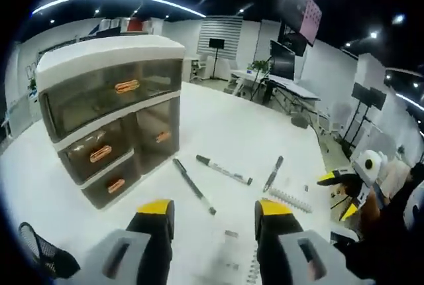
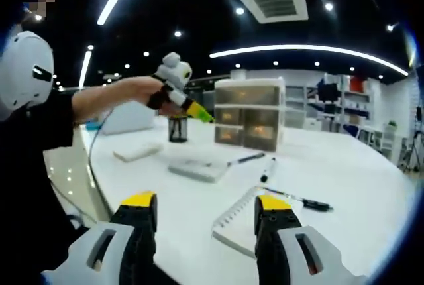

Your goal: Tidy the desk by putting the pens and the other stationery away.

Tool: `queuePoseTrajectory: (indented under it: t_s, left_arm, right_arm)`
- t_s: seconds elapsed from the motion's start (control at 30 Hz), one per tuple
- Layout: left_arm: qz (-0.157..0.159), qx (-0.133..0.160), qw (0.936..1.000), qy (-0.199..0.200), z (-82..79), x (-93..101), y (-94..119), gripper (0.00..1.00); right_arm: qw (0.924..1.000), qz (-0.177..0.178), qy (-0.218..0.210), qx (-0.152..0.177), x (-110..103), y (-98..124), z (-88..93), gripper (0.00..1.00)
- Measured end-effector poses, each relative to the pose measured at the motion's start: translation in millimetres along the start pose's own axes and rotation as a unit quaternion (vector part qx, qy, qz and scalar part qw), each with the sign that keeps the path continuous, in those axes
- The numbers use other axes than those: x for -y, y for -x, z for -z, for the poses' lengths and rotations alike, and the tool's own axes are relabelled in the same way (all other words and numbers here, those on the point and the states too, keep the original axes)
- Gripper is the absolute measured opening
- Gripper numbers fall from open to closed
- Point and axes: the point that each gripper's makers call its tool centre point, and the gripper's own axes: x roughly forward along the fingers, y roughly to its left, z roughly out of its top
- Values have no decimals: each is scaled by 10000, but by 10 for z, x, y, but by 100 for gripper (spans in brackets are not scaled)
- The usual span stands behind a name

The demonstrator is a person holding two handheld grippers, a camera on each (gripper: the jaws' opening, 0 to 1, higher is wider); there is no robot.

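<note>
Drawer unit (image 1: pixel 109 116): upper left of the left gripper view, white frame, smoky translucent drawers with orange handles, standing on the white worktop (image 1: pixel 232 132); in the right gripper view it sits at centre
Black pen (image 1: pixel 193 185): centre of the left gripper view, lying diagonally just right of the drawer unit's base
Marker (image 1: pixel 224 170): white barrel, dark cap, just right of the black pen, apart from it
Dark pen (image 1: pixel 273 173): further right, angled, near a white spiral binding comb (image 1: pixel 289 199)
Left tongs (image 1: pixel 213 215): bottom centre of the left gripper view, yellow-tipped jaws spread wide, nothing between them, above the worktop
Right tongs (image 2: pixel 207 209): bottom centre of the right gripper view, jaws apart and empty; a spiral notebook (image 2: pixel 240 222) lies between and beyond them, a black pen to its right
Person's hand (image 2: pixel 136 93): left of the right gripper view, holding the other gripper out toward the drawer unit
Mesh pen cup (image 2: pixel 177 128): left of the drawer unit in the right gripper view
</note>
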Motion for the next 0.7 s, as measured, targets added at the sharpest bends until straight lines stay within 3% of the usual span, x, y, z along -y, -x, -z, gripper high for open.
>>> queuePoseTrajectory:
  t_s: [0.17, 0.23, 0.7]
  left_arm:
    - [-16, -275, 9996, 107, -20, -56, -151, 49]
    - [-59, -560, 9984, -8, 17, -78, -214, 49]
    - [-191, -1316, 9908, -245, -92, -100, -579, 48]
  right_arm:
    - [10000, -15, -20, -5, -4, 13, 14, 57]
    - [10000, -25, -36, -16, -7, 16, 30, 57]
    - [9998, -82, -116, -127, -33, 65, 154, 58]
